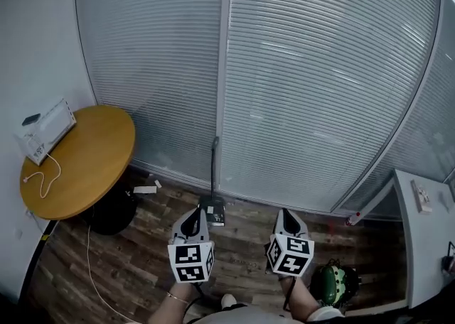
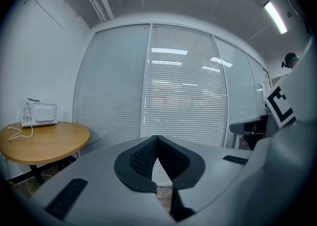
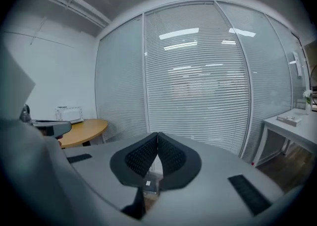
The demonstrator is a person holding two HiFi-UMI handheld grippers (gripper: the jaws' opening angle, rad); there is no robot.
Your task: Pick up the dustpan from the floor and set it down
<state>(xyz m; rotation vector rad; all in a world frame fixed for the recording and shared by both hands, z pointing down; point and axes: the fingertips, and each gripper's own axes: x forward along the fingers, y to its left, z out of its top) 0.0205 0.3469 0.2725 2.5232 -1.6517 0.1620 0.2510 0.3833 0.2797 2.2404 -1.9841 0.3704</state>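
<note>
Inspection finding: the dustpan [image 1: 212, 209] stands on the floor [image 1: 142, 258] against the glass wall [image 1: 320, 88], handle upright, untouched. The left gripper [image 1: 191, 222] and right gripper [image 1: 287, 220] are held near it, fingers closed on nothing. The approach step is judged in hand. Next, one pair of fingers must be opened and brought onto the handle.

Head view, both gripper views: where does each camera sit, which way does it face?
Head view: on the person's head, looking steeply down at the dustpan by the glass wall; both forearms, left claw, right claw show.
Left gripper view: on the left claw, facing that wall roughly level; its shut jaws show.
Right gripper view: on the right claw, facing the same wall; its shut jaws show.
Shared: the round table, in all three.
</note>
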